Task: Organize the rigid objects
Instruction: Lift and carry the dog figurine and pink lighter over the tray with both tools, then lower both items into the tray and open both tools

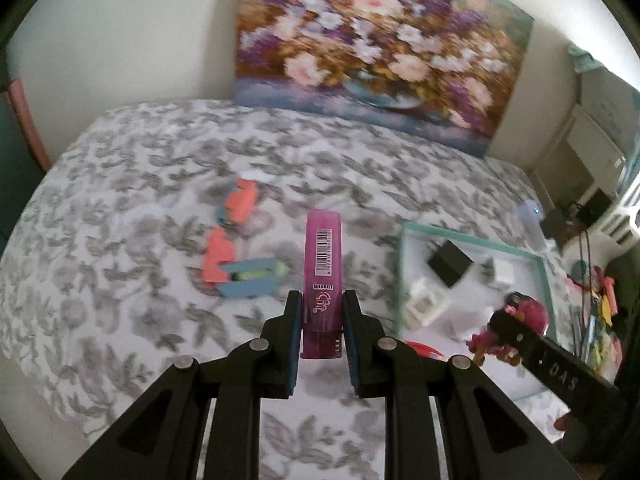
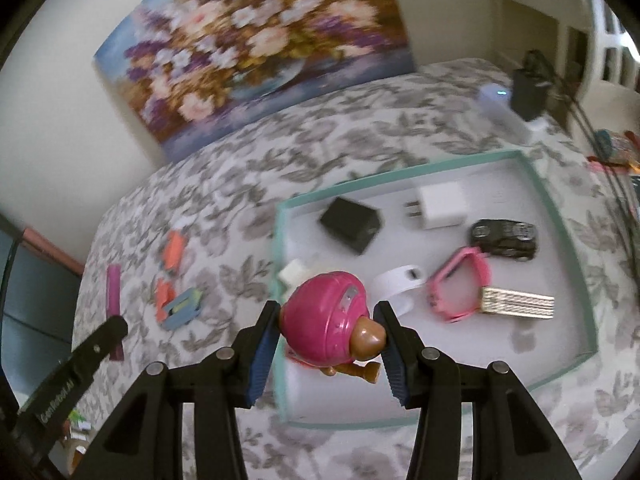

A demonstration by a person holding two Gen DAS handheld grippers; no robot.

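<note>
My left gripper [image 1: 321, 298] is shut on a purple highlighter pen [image 1: 322, 276], held above the leaf-patterned tablecloth. It also shows in the right wrist view [image 2: 113, 300], at the left. My right gripper [image 2: 329, 312] is shut on a pink-helmeted toy figure [image 2: 326, 316], held over the left edge of the teal-rimmed tray [image 2: 560, 216]. The toy also shows in the left wrist view [image 1: 516, 316], over the tray [image 1: 472, 238]. Inside the tray lie a black block [image 2: 352, 224], a white charger [image 2: 440, 204], a black toy car [image 2: 504, 238], a pink watch [image 2: 460, 284] and a white band [image 2: 400, 284].
Orange and blue pieces [image 1: 236, 248] lie on the cloth left of the pen. A flower painting [image 1: 380, 48] leans on the wall at the back. A white device [image 2: 500, 108] and a black box [image 2: 528, 94] stand at the far right. Clutter lies beyond the right table edge.
</note>
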